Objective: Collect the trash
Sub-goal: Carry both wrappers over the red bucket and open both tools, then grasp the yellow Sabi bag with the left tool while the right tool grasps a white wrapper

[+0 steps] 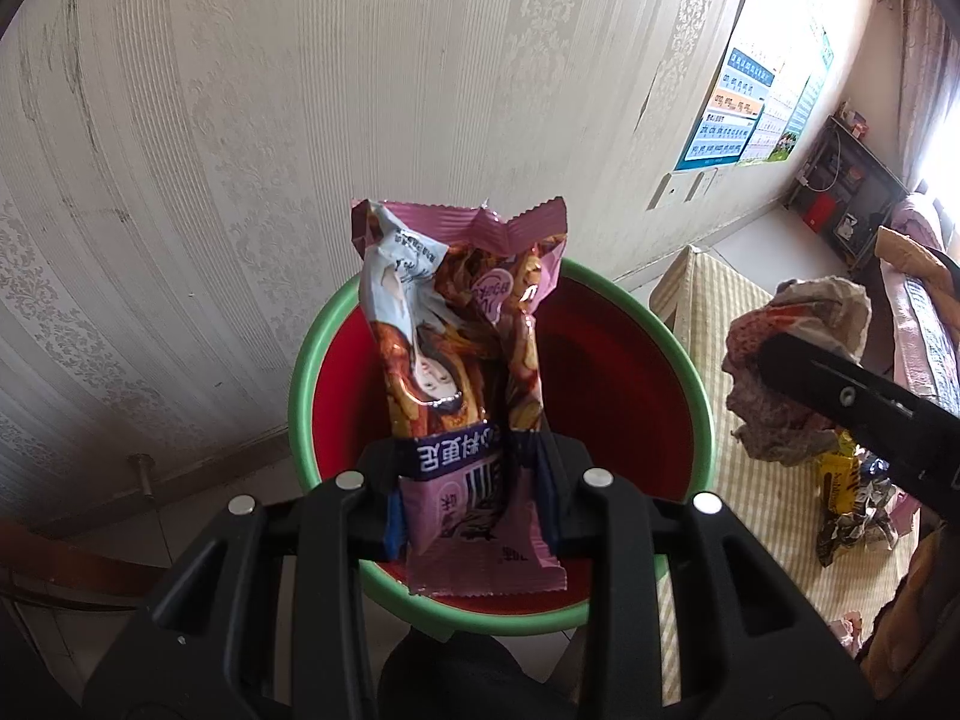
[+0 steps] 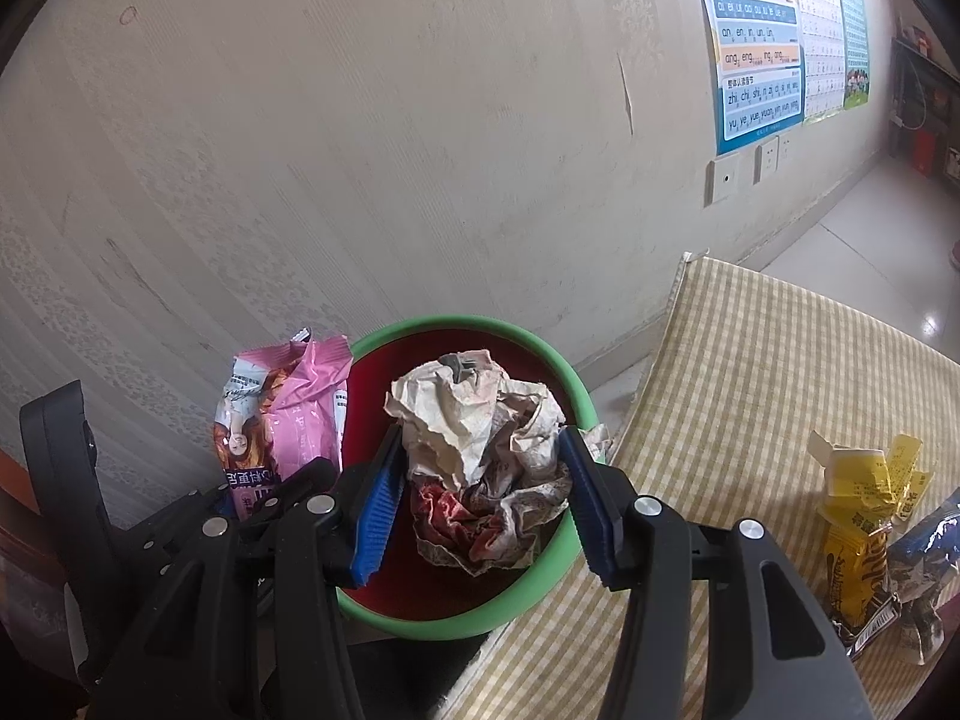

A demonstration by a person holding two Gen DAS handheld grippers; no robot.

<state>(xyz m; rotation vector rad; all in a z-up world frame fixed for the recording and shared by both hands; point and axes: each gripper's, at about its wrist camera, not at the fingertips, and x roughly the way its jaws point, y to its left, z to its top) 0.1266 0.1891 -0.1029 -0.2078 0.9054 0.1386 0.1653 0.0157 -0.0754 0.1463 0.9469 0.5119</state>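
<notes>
Blue ribbed pads of the left hand-held gripper point(image 1: 474, 501) are pinched on the lower part of a pink snack wrapper point(image 1: 456, 348), which stands up from the jaws in the centre of the left wrist view, right over the mouth of the bin point(image 1: 690, 372). That bin is red inside with a green rim, and what shows of its interior around the wrapper looks bare; the bottom is hidden behind the wrapper. In the right wrist view the right hand-held gripper point(image 2: 480, 498) sits at lower centre, its blue pads standing about half apart and pressing on either side of a crumpled ball of paper point(image 2: 480, 456), whitish above and red-stained below, held above the same bin's opening. At the left of that view the pink wrapper shows again, just beside the bin's green rim. To the right of the bin lies a table point(image 2: 750, 372) with a yellow checked cloth. On it, at the lower right edge of the frame, lie more wrappers point(image 2: 870, 516), yellow and blue-white ones, well apart from the bin.
</notes>
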